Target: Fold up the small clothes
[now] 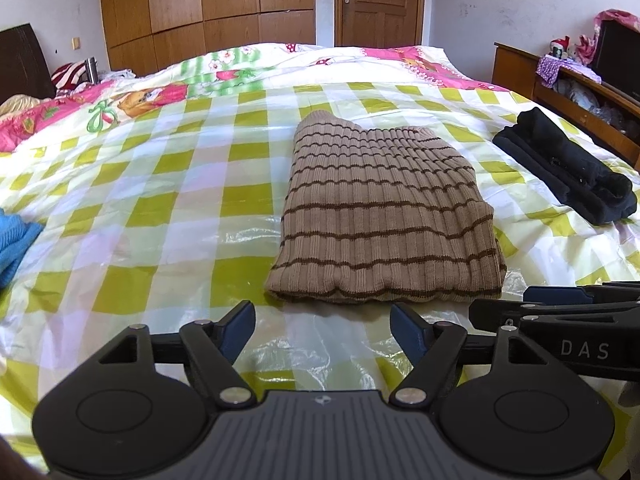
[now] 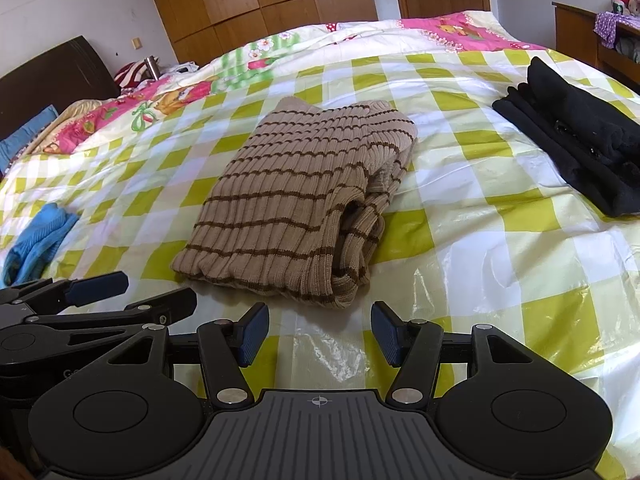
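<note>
The left gripper [image 1: 322, 334] and the right gripper [image 2: 319, 334] both stand wide apart and hold nothing. Their blue pads hover just short of the folded striped sweater [image 1: 380, 216] (touching neither it nor the checked sheet [image 1: 160, 208]).

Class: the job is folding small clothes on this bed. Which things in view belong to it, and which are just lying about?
Belonging to the job:
- striped tan sweater, folded
- black garment, folded
- blue garment, crumpled

Just lying about:
- floral quilt
- wardrobe
- door
- side cabinet
</note>
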`<act>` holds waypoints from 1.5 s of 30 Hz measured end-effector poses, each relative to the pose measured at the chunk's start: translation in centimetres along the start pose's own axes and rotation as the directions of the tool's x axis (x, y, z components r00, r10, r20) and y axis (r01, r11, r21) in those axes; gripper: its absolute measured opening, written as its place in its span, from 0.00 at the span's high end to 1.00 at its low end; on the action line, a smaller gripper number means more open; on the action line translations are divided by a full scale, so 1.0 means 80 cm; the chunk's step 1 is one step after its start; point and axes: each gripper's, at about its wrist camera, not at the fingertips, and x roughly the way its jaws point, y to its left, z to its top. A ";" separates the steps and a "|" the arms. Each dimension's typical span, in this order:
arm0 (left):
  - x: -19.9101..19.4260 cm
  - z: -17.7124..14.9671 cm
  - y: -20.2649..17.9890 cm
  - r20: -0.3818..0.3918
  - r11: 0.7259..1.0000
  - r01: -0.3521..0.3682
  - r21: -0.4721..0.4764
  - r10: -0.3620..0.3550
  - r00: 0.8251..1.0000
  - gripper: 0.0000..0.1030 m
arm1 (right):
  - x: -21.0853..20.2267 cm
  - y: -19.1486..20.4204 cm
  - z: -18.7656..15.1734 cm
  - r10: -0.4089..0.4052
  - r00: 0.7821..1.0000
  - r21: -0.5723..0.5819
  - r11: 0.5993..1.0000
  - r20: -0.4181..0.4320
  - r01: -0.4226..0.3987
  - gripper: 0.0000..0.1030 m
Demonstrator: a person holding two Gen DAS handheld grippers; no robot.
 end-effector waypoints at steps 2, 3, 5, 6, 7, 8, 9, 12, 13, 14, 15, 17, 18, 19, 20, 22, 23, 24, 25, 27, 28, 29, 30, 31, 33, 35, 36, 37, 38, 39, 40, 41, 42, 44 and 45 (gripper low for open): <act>0.000 -0.002 0.001 -0.001 1.000 -0.001 -0.001 0.001 1.000 0.13 | 0.000 0.000 -0.001 -0.003 1.000 0.000 1.000 0.000 0.003 0.45; 0.000 -0.003 0.001 -0.001 1.000 -0.002 0.000 0.002 1.000 0.13 | 0.001 0.000 -0.001 -0.004 1.000 -0.001 1.000 -0.001 0.004 0.45; 0.000 -0.004 0.001 -0.001 1.000 -0.005 0.000 0.005 1.000 0.11 | 0.000 0.000 -0.003 -0.008 1.000 0.000 1.000 -0.001 0.008 0.45; 0.000 -0.004 0.001 -0.001 1.000 -0.006 -0.002 0.006 1.000 0.11 | 0.000 0.001 -0.003 -0.008 1.000 0.000 1.000 -0.002 0.008 0.45; 0.000 -0.005 0.002 -0.001 1.000 -0.007 -0.004 0.007 1.000 0.11 | 0.000 0.001 -0.004 -0.008 1.000 0.000 1.000 -0.003 0.008 0.45; 0.000 -0.005 0.002 -0.002 1.000 -0.007 -0.005 0.007 1.000 0.11 | 0.000 0.001 -0.005 -0.010 1.000 -0.002 1.000 -0.004 0.010 0.45; 0.000 -0.005 0.002 -0.001 1.000 -0.008 -0.005 0.008 1.000 0.11 | 0.000 0.002 -0.006 -0.012 1.000 -0.004 1.000 -0.004 0.012 0.45; -0.002 -0.006 0.001 -0.002 1.000 -0.018 -0.002 0.018 1.000 0.10 | 0.000 0.003 -0.008 -0.014 1.000 -0.004 1.000 -0.005 0.014 0.45; -0.003 -0.006 0.001 0.000 1.000 -0.022 -0.001 0.022 1.000 0.10 | 0.000 0.003 -0.008 -0.013 1.000 -0.003 1.000 -0.006 0.013 0.45; -0.003 -0.007 0.001 0.003 1.000 -0.023 0.000 0.023 1.000 0.10 | 0.000 0.003 -0.009 -0.013 1.000 -0.002 1.000 -0.007 0.013 0.45; -0.004 -0.007 0.001 0.006 1.000 -0.023 -0.001 0.023 1.000 0.10 | 0.000 0.003 -0.010 -0.013 1.000 -0.001 1.000 -0.008 0.013 0.45; -0.005 -0.008 0.002 0.010 1.000 -0.020 -0.004 0.020 1.000 0.09 | 0.001 0.003 -0.011 -0.014 1.000 -0.001 1.000 -0.010 0.014 0.45; -0.005 -0.008 0.003 0.012 1.000 -0.019 -0.005 0.019 1.000 0.09 | 0.001 0.003 -0.012 -0.016 1.000 -0.001 1.000 -0.010 0.016 0.45; -0.006 -0.008 0.003 0.017 1.000 -0.020 -0.006 0.020 1.000 0.08 | 0.001 0.003 -0.012 -0.017 1.000 -0.002 1.000 -0.010 0.017 0.45; -0.007 -0.008 0.003 0.023 1.000 -0.023 -0.007 0.023 0.999 0.07 | 0.001 0.003 -0.012 -0.017 1.000 -0.002 1.000 -0.011 0.017 0.45; -0.009 -0.007 0.003 0.031 1.000 -0.024 -0.006 0.025 0.999 0.06 | 0.001 0.003 -0.013 -0.019 1.000 0.000 1.000 -0.011 0.019 0.45; -0.009 -0.007 0.003 0.034 1.000 -0.024 -0.007 0.024 0.999 0.06 | 0.001 0.003 -0.013 -0.018 1.000 0.000 1.000 -0.010 0.018 0.45; -0.010 -0.007 0.002 0.038 1.000 -0.024 -0.007 0.024 0.999 0.06 | 0.001 0.003 -0.013 -0.018 1.000 0.001 1.000 -0.010 0.018 0.45; -0.010 -0.007 0.002 0.040 1.000 -0.024 -0.006 0.024 0.999 0.06 | 0.000 0.003 -0.013 -0.018 1.000 0.002 1.000 -0.009 0.018 0.45; -0.010 -0.007 0.002 0.041 1.000 -0.025 -0.005 0.025 0.999 0.06 | 0.000 0.003 -0.013 -0.020 1.000 0.002 1.000 -0.009 0.020 0.45; -0.010 -0.008 0.002 0.041 1.000 -0.025 -0.005 0.025 0.999 0.05 | 0.000 0.003 -0.014 -0.021 1.000 0.001 1.000 -0.008 0.021 0.45; -0.010 -0.008 0.002 0.041 1.000 -0.025 -0.005 0.025 0.999 0.05 | 0.000 0.003 -0.014 -0.022 1.000 0.000 1.000 -0.007 0.022 0.45; -0.010 -0.008 0.002 0.041 1.000 -0.025 -0.006 0.025 0.999 0.05 | 0.000 0.003 -0.014 -0.023 1.000 0.001 1.000 -0.007 0.023 0.45; -0.010 -0.008 0.002 0.040 1.000 -0.025 -0.006 0.025 0.999 0.05 | 0.000 0.003 -0.015 -0.023 1.000 0.002 1.000 -0.008 0.023 0.45; -0.011 -0.008 0.001 0.040 1.000 -0.025 -0.007 0.025 0.999 0.05 | 0.000 0.003 -0.015 -0.025 1.000 0.002 1.000 -0.008 0.025 0.45; -0.011 -0.009 0.001 0.040 1.000 -0.025 -0.007 0.025 0.999 0.05 | 0.001 0.003 -0.016 -0.028 1.000 0.002 1.000 -0.008 0.028 0.45; -0.011 -0.009 0.001 0.039 1.000 -0.024 -0.007 0.024 0.999 0.05 | 0.001 0.003 -0.016 -0.029 1.000 0.002 1.000 -0.008 0.029 0.45; -0.010 -0.010 0.001 0.039 1.000 -0.022 -0.007 0.022 0.999 0.05 | 0.001 0.003 -0.016 -0.029 1.000 0.002 1.000 -0.008 0.029 0.45; -0.010 -0.010 0.001 0.036 1.000 -0.020 -0.009 0.020 0.999 0.05 | 0.001 0.003 -0.017 -0.030 1.000 0.002 1.000 -0.009 0.030 0.45; -0.010 -0.011 0.002 0.034 1.000 -0.018 -0.011 0.019 0.999 0.05 | 0.001 0.003 -0.017 -0.030 1.000 0.003 1.000 -0.009 0.030 0.45; -0.009 -0.012 0.002 0.032 1.000 -0.017 -0.013 0.018 0.999 0.05 | 0.001 0.003 -0.018 -0.031 0.999 0.004 1.000 -0.010 0.031 0.45; -0.009 -0.013 0.002 0.030 1.000 -0.016 -0.015 0.016 0.999 0.05 | 0.001 0.002 -0.018 -0.031 0.999 0.004 0.999 -0.011 0.031 0.45; -0.008 -0.013 0.002 0.029 1.000 -0.014 -0.017 0.015 0.999 0.05 | 0.001 0.002 -0.019 -0.032 0.999 0.005 0.999 -0.012 0.032 0.45; -0.007 -0.014 0.002 0.025 1.000 -0.014 -0.016 0.014 1.000 0.05 | 0.002 0.002 -0.020 -0.033 0.999 0.005 0.999 -0.012 0.033 0.45; -0.007 -0.015 0.002 0.023 1.000 -0.013 -0.016 0.014 1.000 0.05 | 0.002 0.002 -0.020 -0.034 0.999 0.005 0.999 -0.014 0.034 0.45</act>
